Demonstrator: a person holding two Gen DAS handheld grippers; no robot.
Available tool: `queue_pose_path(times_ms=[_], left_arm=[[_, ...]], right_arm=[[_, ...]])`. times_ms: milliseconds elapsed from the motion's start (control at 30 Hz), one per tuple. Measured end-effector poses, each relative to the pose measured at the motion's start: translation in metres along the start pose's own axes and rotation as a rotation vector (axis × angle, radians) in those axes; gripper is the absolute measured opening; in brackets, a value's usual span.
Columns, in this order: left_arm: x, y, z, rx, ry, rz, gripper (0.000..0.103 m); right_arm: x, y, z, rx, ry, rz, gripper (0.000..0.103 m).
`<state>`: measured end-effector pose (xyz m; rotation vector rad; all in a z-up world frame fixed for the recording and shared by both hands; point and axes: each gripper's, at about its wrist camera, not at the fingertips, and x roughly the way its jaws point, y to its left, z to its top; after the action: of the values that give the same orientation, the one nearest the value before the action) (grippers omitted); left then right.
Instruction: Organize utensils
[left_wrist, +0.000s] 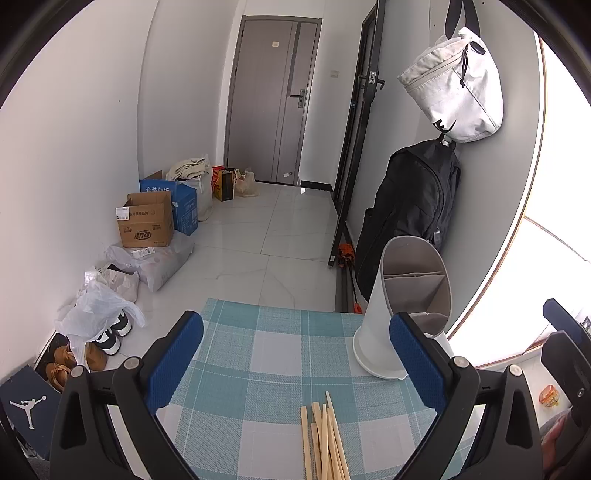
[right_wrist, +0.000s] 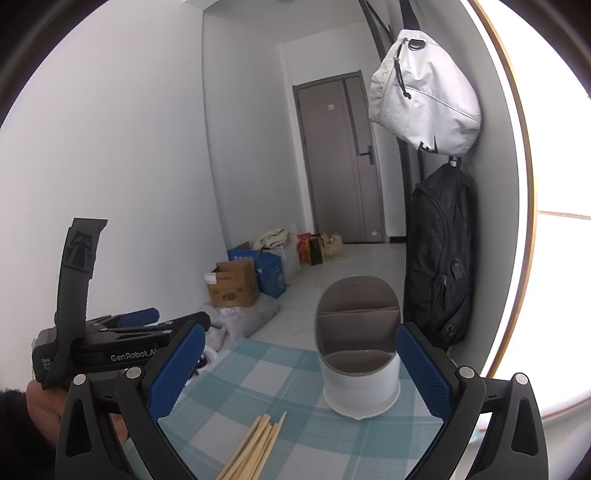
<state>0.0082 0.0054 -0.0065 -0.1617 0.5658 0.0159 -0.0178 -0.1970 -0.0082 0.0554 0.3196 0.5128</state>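
A bundle of pale wooden chopsticks (left_wrist: 325, 439) lies on the blue-and-white checked tablecloth (left_wrist: 258, 343), near the bottom of the left wrist view. My left gripper (left_wrist: 295, 356) hovers open just above and behind them, nothing between its blue pads. A white utensil holder (left_wrist: 402, 306) with grey inner compartments stands at the table's far right, beside the right finger. In the right wrist view the chopsticks (right_wrist: 255, 446) lie low and left, and the holder (right_wrist: 358, 343) stands straight ahead. My right gripper (right_wrist: 301, 369) is open and empty. The left gripper (right_wrist: 183, 318) shows at the left, held by a hand.
A black backpack (left_wrist: 410, 218) and a white bag (left_wrist: 454, 85) hang on the wall behind the holder. The table's far edge (left_wrist: 273, 304) drops to a tiled floor with cardboard boxes (left_wrist: 147, 221), plastic bags and shoes (left_wrist: 110, 332) along the left wall.
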Motion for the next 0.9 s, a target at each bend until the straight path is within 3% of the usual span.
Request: queue_pose_path(times_ms=[900], left_arm=[[0.0046, 0.0009, -0.0053, -0.005, 0.03, 0.005, 0.099]], right_arm=[[0.0056, -0.0005, 0.0002, 0.0, 0.028, 0.013, 0.103]])
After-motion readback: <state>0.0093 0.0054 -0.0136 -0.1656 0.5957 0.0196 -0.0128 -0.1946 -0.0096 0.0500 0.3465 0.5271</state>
